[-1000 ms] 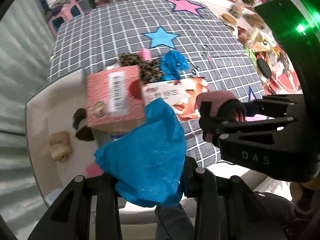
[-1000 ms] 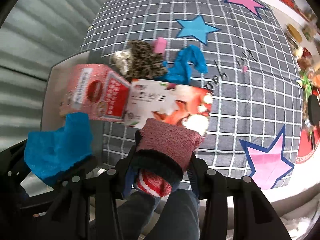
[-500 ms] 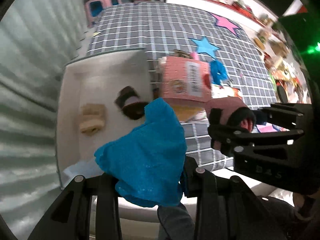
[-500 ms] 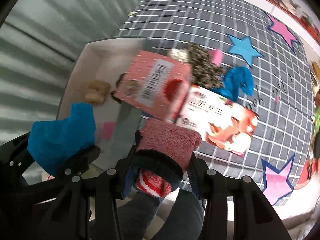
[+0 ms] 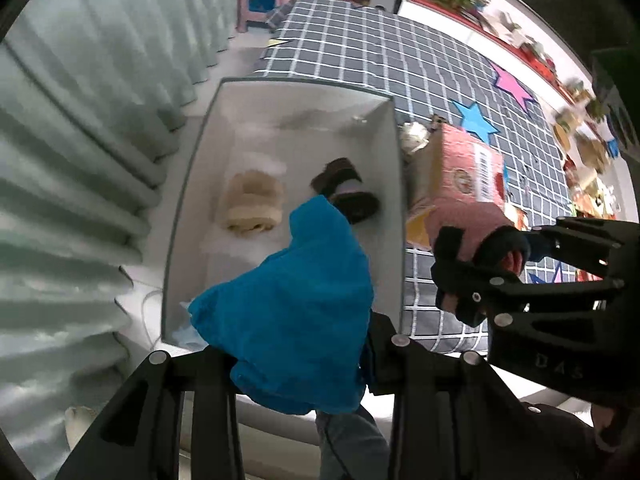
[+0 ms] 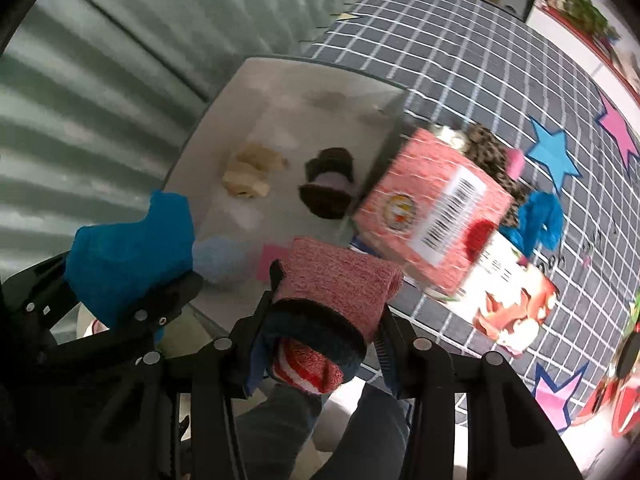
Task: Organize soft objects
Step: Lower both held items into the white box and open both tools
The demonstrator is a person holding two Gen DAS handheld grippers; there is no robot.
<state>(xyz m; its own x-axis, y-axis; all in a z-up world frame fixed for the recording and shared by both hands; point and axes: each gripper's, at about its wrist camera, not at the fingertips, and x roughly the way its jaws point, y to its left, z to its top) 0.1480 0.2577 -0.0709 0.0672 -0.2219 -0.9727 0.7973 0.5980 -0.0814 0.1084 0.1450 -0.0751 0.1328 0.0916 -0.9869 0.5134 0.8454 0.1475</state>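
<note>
My left gripper (image 5: 296,344) is shut on a blue cloth (image 5: 292,316), held above the near end of the white bin (image 5: 188,200). The cloth also shows in the right wrist view (image 6: 128,252). My right gripper (image 6: 324,320) is shut on a rolled red and navy sock (image 6: 332,300), held over the bin's near right rim; it also shows in the left wrist view (image 5: 476,236). Inside the bin lie a cream rolled sock (image 5: 252,200), a brown and pink rolled sock (image 5: 344,188), a pale blue item (image 6: 220,260) and a pink item (image 6: 270,264).
A red box (image 6: 436,208) stands against the bin's right wall, with a flat printed packet (image 6: 512,296) beside it. A leopard-print cloth (image 6: 488,152), a small pink item (image 6: 516,162) and a blue cloth (image 6: 540,216) lie on the checked star-patterned cover (image 6: 460,72). A curtain (image 5: 80,160) hangs left.
Both grippers have swung left, from over the checked cover and boxes to over the white bin. Each still holds its item.
</note>
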